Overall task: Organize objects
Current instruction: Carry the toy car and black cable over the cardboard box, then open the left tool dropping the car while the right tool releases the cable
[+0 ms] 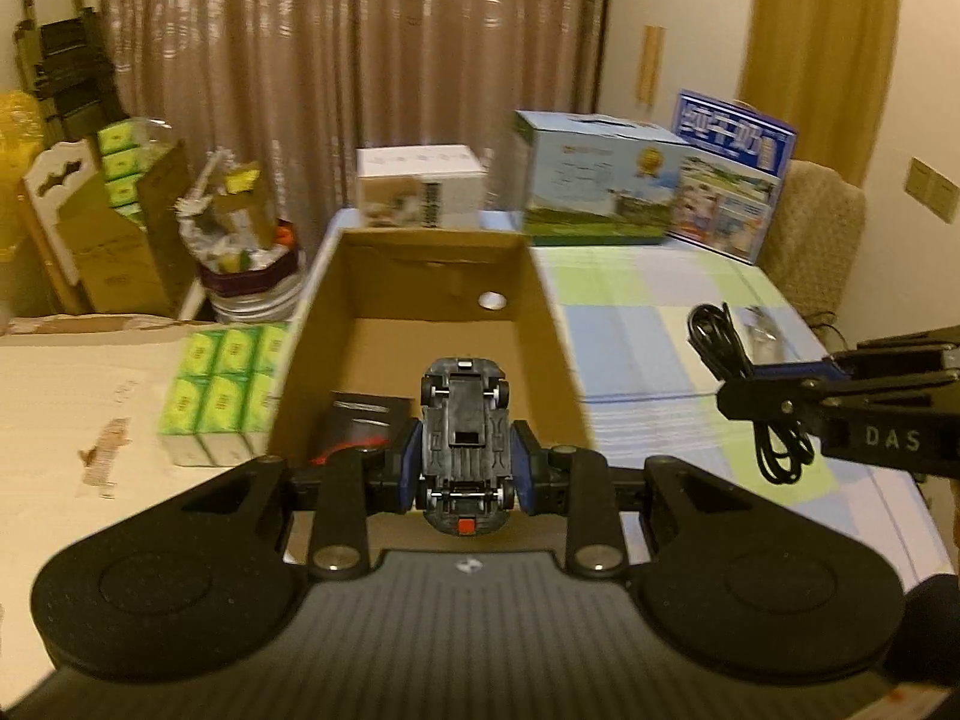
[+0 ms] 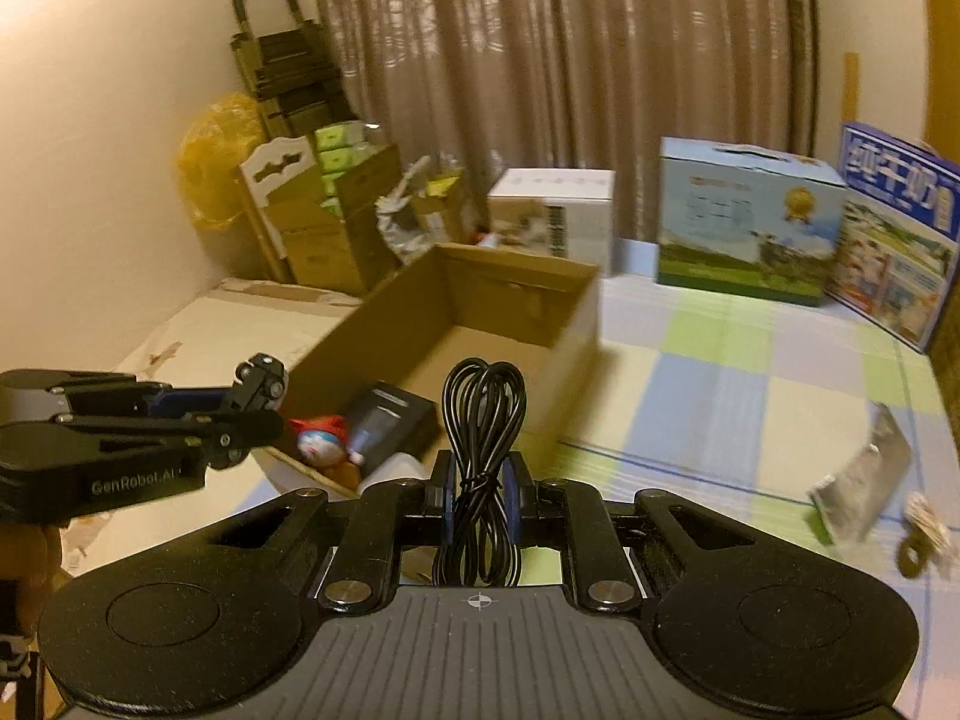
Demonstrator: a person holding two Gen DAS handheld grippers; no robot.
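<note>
Left wrist view. The letters "DAS" are legible on your right gripper point(image 1: 735, 387), which enters from the right, clamped on a coiled black cable point(image 1: 729, 354). Ahead of your left gripper point(image 1: 467, 468) stands an open brown cardboard box point(image 1: 432, 276); a shrink-wrapped pack of green cartons point(image 1: 219, 387) lies just left of it. On the checked tablecloth point(image 1: 648, 336) beyond stand a white carton point(image 1: 420, 186) and a blue-and-green printed carton point(image 1: 600, 180). Your left gripper's blue pads are closed on an upturned black toy car point(image 1: 465, 444), held over the near end of the box.

Right wrist view. "GenRobot.AI" is printed on your left gripper point(image 2: 258, 402), at the left beside the cardboard box point(image 2: 576, 324). Inside, near the front, lie a small black box point(image 2: 390, 420) and a blue-and-red figurine point(image 2: 321, 441). Your right gripper point(image 2: 480, 492) pinches the cable point(image 2: 483, 420) upright, near the box's front corner.
</note>
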